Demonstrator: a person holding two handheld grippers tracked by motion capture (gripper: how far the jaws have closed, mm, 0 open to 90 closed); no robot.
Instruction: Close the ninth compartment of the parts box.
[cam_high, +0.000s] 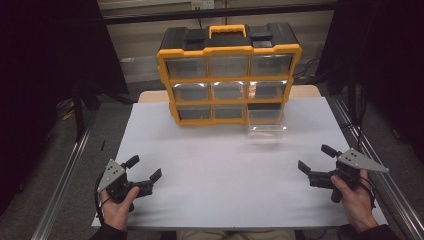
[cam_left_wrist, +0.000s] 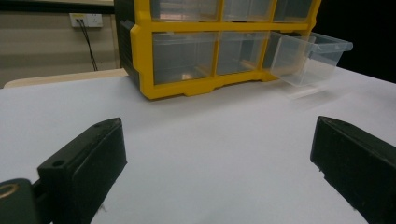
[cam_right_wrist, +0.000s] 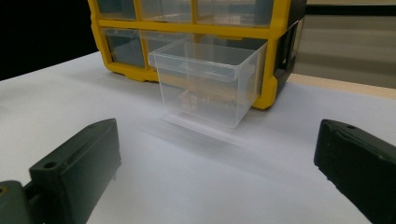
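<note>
On the white table (cam_high: 210, 165) a yellow organiser (cam_high: 229, 75) stands at the far edge, its clear bottom-right drawer (cam_high: 267, 121) pulled out with contents too blurred to identify, while left gripper (cam_high: 142, 170) and right gripper (cam_high: 316, 157) rest near the front, jaws spread and empty.

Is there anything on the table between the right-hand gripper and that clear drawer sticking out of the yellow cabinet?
Nothing visible. Bare white table lies between the right gripper and the pulled-out drawer; its jaws stand open, facing it.
</note>
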